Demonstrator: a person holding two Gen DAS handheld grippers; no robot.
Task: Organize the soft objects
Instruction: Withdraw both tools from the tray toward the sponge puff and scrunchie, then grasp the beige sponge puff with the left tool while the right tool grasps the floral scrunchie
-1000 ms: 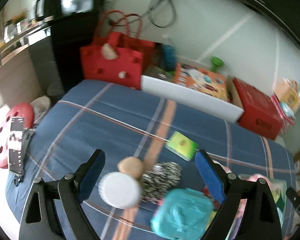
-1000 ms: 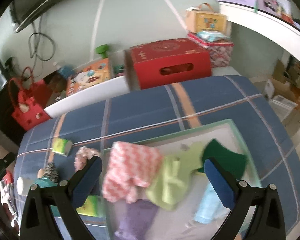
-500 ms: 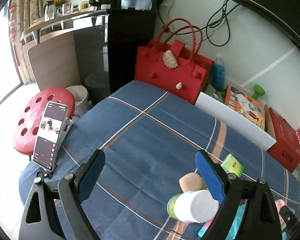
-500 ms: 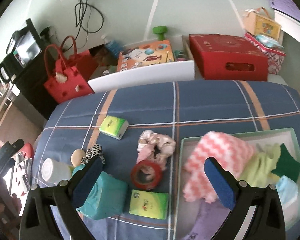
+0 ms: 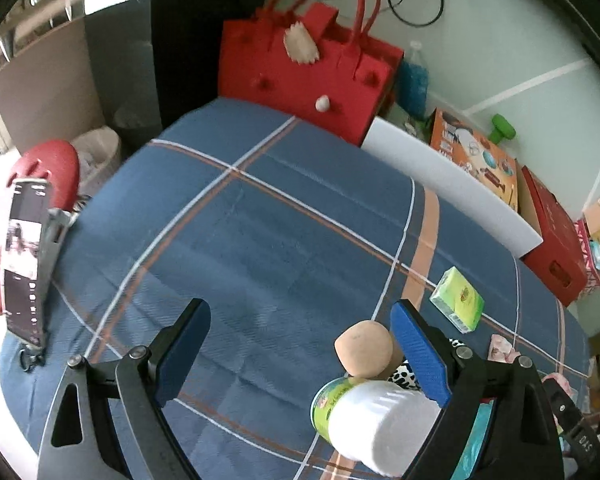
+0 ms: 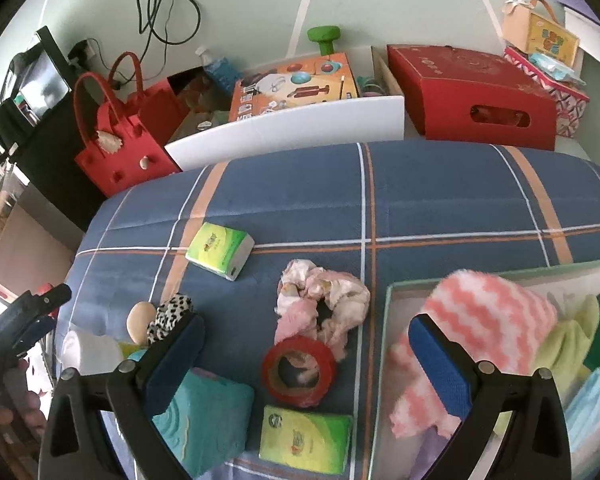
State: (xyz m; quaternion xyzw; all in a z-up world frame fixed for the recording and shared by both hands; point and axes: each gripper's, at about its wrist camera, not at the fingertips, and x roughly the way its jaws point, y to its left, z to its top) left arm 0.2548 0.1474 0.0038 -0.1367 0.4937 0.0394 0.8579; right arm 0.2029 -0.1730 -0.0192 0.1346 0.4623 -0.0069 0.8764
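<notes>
On the blue plaid cloth (image 6: pixel 440 188) lie a pink scrunchie (image 6: pixel 324 304), a red tape roll (image 6: pixel 298 368), a teal tissue pack (image 6: pixel 204 416) and two green tissue packs (image 6: pixel 220 250) (image 6: pixel 304 438). My right gripper (image 6: pixel 308 360) hangs open above the tape roll, touching nothing. A green-rimmed tray (image 6: pixel 384 320) at the right holds a pink-and-white cloth (image 6: pixel 488 320) and several other cloths. My left gripper (image 5: pixel 300 344) stands open over bare cloth. By its right finger are a beige sponge (image 5: pixel 364 354), a white-lidded can (image 5: pixel 376 420) and a leopard-print scrunchie (image 5: pixel 404 372).
A phone on a stand (image 5: pixel 24 260) and a red stool (image 5: pixel 40 200) sit off the cloth's left edge. Behind the cloth are a red bag (image 5: pixel 304 72), a white box (image 6: pixel 292 132) with an orange box (image 6: pixel 296 84), and a red box (image 6: pixel 476 96).
The right gripper has swung left from above the tray to above the tape roll and scrunchie. The left gripper has swung left, so the sponge and can now sit at its right finger.
</notes>
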